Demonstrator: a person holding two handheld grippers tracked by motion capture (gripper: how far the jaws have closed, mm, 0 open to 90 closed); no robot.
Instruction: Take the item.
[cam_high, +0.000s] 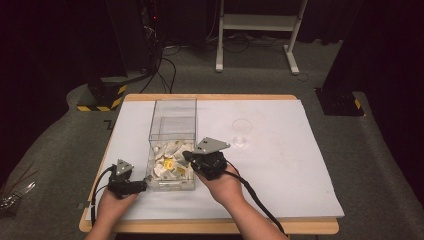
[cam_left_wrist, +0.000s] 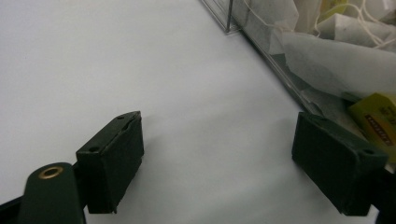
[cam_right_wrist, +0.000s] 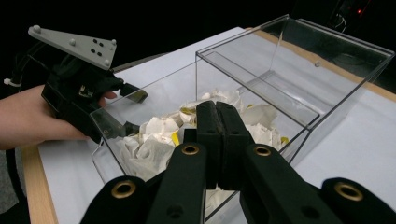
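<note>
Clear box (cam_high: 172, 145) on white table (cam_high: 280, 165) | left hand-held gripper (cam_high: 142, 186) agape, right (cam_high: 186, 156) closed, empty | dark room

1. No text, brand or number reads clearly in any view.
2. A yellow tag (cam_left_wrist: 376, 122) among the tea bags in the clear box (cam_left_wrist: 261, 42) carries a red band of printing in the left gripper view, too blurred to read.
3. The yellow-and-black striped base (cam_high: 102, 98) on the floor beyond the table bears hazard stripes, without words.
</note>
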